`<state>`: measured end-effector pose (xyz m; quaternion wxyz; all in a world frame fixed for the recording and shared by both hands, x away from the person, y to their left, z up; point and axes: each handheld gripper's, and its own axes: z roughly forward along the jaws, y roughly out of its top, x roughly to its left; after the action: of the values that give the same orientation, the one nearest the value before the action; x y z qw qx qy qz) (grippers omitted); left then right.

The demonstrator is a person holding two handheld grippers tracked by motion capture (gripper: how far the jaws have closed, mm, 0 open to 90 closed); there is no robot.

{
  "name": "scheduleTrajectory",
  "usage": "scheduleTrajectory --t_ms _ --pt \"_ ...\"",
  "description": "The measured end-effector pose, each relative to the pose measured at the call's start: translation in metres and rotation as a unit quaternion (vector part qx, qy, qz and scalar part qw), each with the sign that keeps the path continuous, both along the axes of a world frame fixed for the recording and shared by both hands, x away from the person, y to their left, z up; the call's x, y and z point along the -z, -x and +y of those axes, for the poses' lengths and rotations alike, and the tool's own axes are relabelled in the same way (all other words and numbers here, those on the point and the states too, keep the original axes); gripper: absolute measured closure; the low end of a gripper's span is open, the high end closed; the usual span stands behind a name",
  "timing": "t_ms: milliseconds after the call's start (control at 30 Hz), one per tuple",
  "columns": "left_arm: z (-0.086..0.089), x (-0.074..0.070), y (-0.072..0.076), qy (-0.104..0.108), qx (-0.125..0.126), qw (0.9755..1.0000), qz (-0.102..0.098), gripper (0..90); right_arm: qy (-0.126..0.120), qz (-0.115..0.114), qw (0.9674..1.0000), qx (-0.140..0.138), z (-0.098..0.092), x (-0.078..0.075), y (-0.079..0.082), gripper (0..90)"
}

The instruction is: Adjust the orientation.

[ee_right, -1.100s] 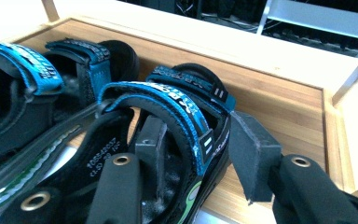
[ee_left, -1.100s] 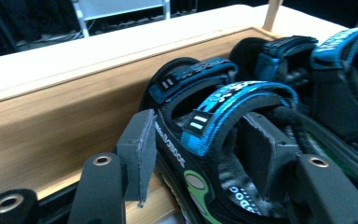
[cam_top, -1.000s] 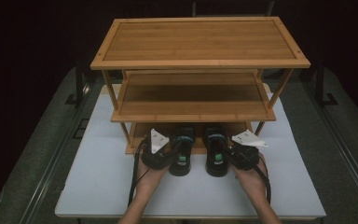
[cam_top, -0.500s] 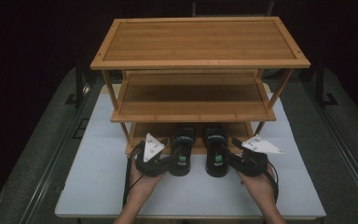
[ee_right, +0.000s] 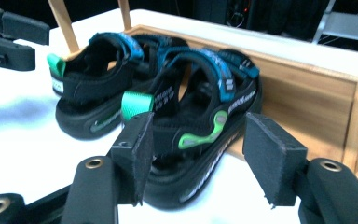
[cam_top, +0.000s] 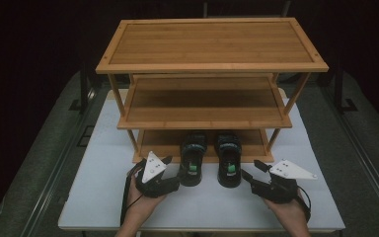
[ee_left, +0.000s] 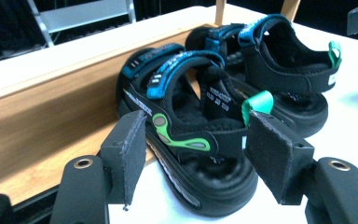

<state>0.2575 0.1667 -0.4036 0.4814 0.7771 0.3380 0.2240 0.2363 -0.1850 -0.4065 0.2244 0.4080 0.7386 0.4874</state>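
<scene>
Left gripper (cam_top: 170, 165) held in the person's left hand (cam_top: 140, 205), just to the left of the heel of the left black sandal with blue straps and a green heel tab (cam_top: 193, 165). Jaws apart, having just been opening. Seen along them in the left gripper view (ee_left: 193, 144), the two black pads (ee_left: 127, 151) standing off either side of that sandal's heel (ee_left: 200, 140), clear of it, nothing clamped. Green side mark and green heel loop showing between the pads.

Right gripper (cam_top: 251, 170) held in the right hand (cam_top: 291, 212), just to the right of the heel of the right black sandal of the same pair (cam_top: 228, 165). Jaws likewise apart and just been opening. In the right gripper view (ee_right: 196, 144), pads (ee_right: 272, 154) flanking that sandal's heel (ee_right: 191, 126) without pressing on it; whether the left pad brushes the strap, hard to tell.

Three-tier bamboo shoe rack with raised rims (cam_top: 212, 42) standing on the white table top (cam_top: 103, 197). Top shelf and middle shelf (cam_top: 202, 101) bare. Both sandals side by side, toes pushed onto the lowest shelf (cam_top: 160, 143) under the middle one, heels hanging past its front edge over the table. In the gripper views, soles resting tilted across the wooden front lip (ee_left: 51, 130) of that lowest shelf, heels down on the white surface.
</scene>
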Motion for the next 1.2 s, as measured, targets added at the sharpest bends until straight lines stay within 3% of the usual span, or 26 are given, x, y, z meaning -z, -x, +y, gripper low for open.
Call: scheduleTrajectory --t_ms 500,700,867,1200 --pt "0.002 0.014 0.004 0.003 0.012 0.9998 0.015 33.6 0.01 0.03 0.9994 -0.016 -0.001 0.018 0.003 36.8" --pt "0.0 0.026 0.003 -0.013 0.011 0.9993 0.033 31.2 0.021 0.033 0.9987 -0.032 0.004 0.026 0.0 32.5" --pt "-0.003 0.036 -0.002 -0.027 0.012 0.9986 0.043 28.5 0.041 0.052 0.997 -0.041 0.01 0.034 -0.005 29.1" --pt "-0.009 0.044 -0.009 -0.037 0.016 0.9971 0.064 26.8 0.082 0.063 0.994 -0.037 0.023 0.038 -0.009 28.7"
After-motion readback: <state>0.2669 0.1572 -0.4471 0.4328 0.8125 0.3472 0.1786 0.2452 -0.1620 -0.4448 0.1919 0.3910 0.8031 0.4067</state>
